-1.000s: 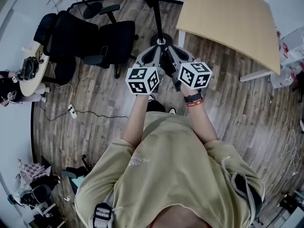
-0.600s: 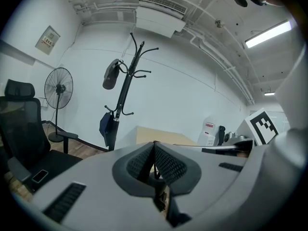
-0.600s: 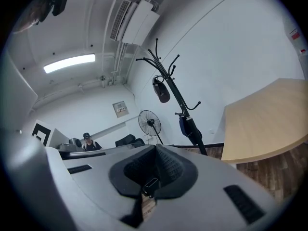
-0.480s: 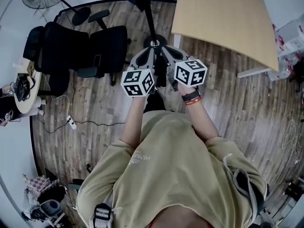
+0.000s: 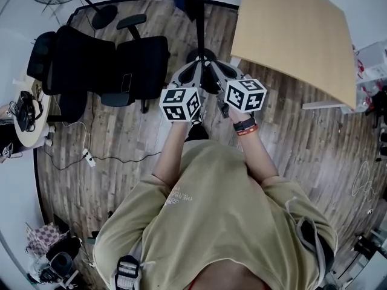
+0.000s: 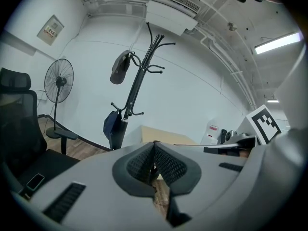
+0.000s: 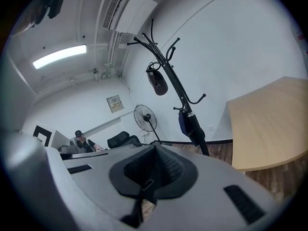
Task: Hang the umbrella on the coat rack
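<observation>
The left tool [image 6: 154, 144] and right tool [image 7: 153, 149] both have their jaws pressed together on nothing, and ahead of them the dark umbrella [image 6: 111, 125] hangs low on the coat rack [image 6: 136, 83], its base partly hidden behind them in the head view, with the table [image 5: 290, 29] edging in on their right.

Head view looks down; gripper views (tilted upward) share the coat rack [image 6: 136, 83].

coat rack [image 6: 137, 81]: black | umbrella [image 6: 111, 124]: dark blue | worktop [image 5: 290, 29]: pale wood | floor [image 5: 133, 132]: brown planks | office chairs [image 5: 97, 59]: black | left tool [image 6: 154, 148], right tool [image 7: 153, 153]: grey, black cross-hatched pads | marker cubes [image 5: 181, 103]: white, black squares | shirt [image 5: 230, 222]: khaki
</observation>
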`<move>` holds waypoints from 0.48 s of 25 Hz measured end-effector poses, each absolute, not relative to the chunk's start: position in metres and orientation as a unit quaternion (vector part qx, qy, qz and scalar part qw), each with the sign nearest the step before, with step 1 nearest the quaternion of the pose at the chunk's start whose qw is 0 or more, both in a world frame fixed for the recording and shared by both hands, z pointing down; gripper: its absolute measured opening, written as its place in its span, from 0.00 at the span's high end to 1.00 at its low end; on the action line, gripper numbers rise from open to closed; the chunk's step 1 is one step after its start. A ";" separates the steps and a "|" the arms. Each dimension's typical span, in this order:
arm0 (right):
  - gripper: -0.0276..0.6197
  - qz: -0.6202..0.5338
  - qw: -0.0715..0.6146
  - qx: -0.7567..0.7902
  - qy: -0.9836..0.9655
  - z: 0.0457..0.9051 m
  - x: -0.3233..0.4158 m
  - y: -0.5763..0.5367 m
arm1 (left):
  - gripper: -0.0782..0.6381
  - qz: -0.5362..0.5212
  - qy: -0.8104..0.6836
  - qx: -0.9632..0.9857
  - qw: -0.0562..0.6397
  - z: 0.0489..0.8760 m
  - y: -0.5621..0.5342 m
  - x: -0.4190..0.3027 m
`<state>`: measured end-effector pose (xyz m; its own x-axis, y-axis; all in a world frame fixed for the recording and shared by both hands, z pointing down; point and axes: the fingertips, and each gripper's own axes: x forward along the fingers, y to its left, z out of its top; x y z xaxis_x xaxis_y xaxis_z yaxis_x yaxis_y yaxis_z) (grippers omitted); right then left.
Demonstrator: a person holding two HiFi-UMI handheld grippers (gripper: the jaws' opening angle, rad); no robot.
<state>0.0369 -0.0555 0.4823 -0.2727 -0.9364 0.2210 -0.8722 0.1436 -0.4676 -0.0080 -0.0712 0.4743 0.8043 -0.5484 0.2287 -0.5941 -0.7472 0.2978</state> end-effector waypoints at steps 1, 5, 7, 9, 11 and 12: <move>0.93 -0.259 0.062 -0.601 0.753 0.481 0.037 -0.065 | 0.86 0.062 -0.305 0.933 0.179 0.473 -0.081 -0.008; 0.93 -0.251 0.069 -0.611 0.748 0.472 0.041 -0.099 | 0.86 0.060 -0.293 0.939 0.169 0.463 -0.117 -0.003; 0.93 -0.249 0.071 -0.615 0.745 0.470 0.042 -0.116 | 0.86 0.058 -0.287 0.941 0.167 0.460 -0.134 -0.001; 0.93 -0.246 0.073 -0.619 0.742 0.469 0.045 -0.128 | 0.86 0.059 -0.280 0.944 0.163 0.460 -0.145 0.002; 0.93 -0.245 0.077 -0.622 0.740 0.469 0.048 -0.138 | 0.86 0.061 -0.275 0.947 0.158 0.460 -0.155 0.005; 0.93 -0.246 0.078 -0.622 0.739 0.469 0.049 -0.144 | 0.86 0.061 -0.273 0.947 0.156 0.460 -0.162 0.006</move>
